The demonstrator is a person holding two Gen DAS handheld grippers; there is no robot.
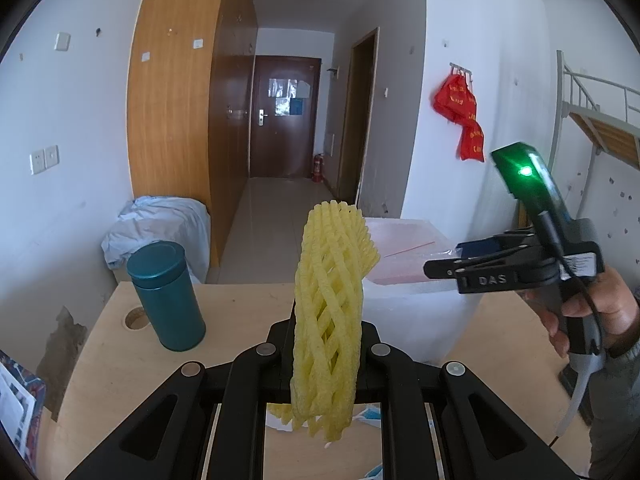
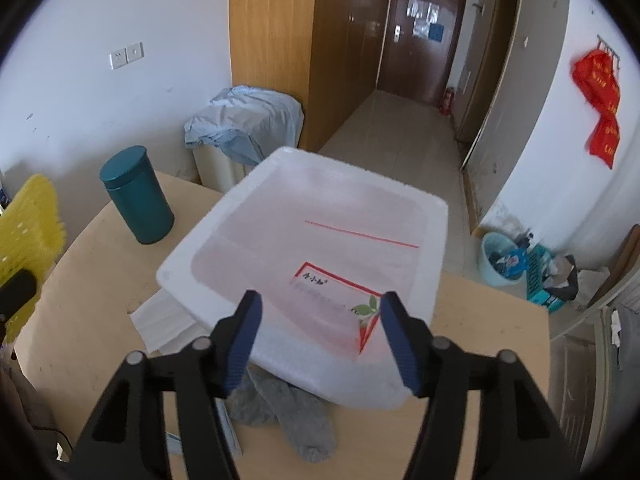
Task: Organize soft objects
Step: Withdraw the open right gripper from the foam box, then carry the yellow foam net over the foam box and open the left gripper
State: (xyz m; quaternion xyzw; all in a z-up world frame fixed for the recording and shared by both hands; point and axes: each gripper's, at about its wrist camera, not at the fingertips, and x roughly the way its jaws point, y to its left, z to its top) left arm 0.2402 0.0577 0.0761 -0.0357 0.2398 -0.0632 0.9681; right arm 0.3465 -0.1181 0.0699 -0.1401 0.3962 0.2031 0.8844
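A yellow foam net sleeve (image 1: pixel 332 280) stands upright in my left gripper (image 1: pixel 326 344), which is shut on its lower part; the same yellow net (image 2: pixel 28 224) shows at the left edge of the right wrist view. My right gripper (image 2: pixel 320 300) is open, its blue pads (image 2: pixel 248 332) wide apart with nothing pinched between them. It hovers over the near rim of a white foam box (image 2: pixel 436 240) holding a pink plastic bag (image 2: pixel 320 232). A grey sock (image 2: pixel 296 412) lies partly under the box's front. The right gripper (image 1: pixel 444 258) is also visible in the left wrist view, beside the box (image 1: pixel 408 312).
A teal canister (image 2: pixel 136 196) stands on the wooden table (image 2: pixel 100 280) left of the box, near a round hole (image 1: pixel 136 318). White folded sheets (image 2: pixel 160 320) lie at the box's left. A person's hand (image 1: pixel 592 308) grips the right tool. A blue bin (image 2: pixel 500 256) sits on the floor.
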